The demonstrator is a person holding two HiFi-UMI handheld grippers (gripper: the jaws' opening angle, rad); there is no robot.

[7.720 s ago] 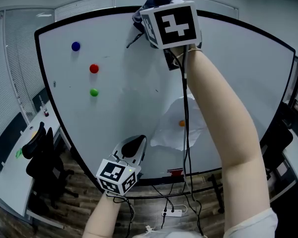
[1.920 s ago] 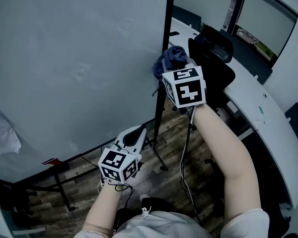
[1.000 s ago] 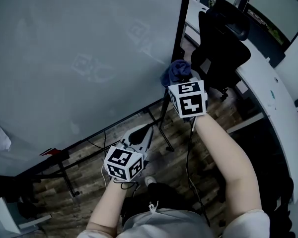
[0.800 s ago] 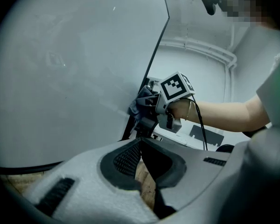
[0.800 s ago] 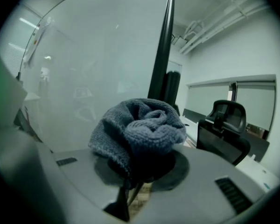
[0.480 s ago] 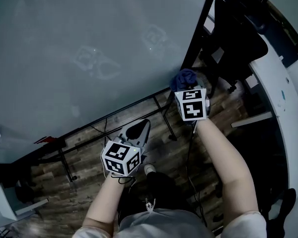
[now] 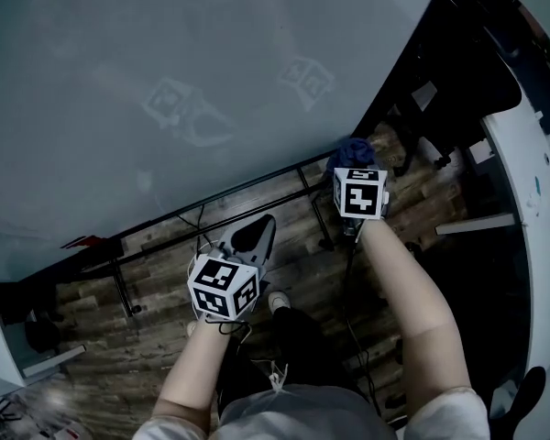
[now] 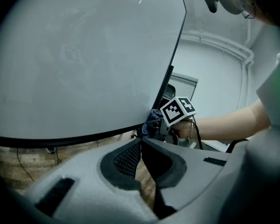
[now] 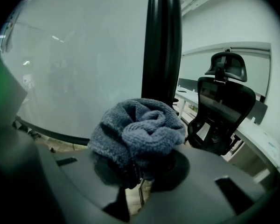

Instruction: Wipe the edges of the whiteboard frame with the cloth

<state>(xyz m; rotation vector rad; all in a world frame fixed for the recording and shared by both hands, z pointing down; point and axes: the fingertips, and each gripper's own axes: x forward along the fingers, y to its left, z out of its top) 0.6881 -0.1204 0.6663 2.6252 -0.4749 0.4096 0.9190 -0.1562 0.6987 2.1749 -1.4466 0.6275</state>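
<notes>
Head view, looking steeply down: a person stands before a large whiteboard with a gripper in each hand. The right gripper is held forward at the board's lower right corner. Its jaws are clamped on a bunched grey-blue knitted cloth, which bulges out above them. In the right gripper view the cloth sits directly in front of the black frame, at the bottom of its upright right edge. Whether cloth and frame touch cannot be told.

The left gripper is held lower and nearer the body, below the frame's bottom edge and apart from the board. Its jaws meet at the tips with nothing between them. In its view the right gripper's marker cube shows at the corner, with the cloth just beside it.

A black office chair stands to the right of the board, by a white desk. The floor is dark wood plank.
</notes>
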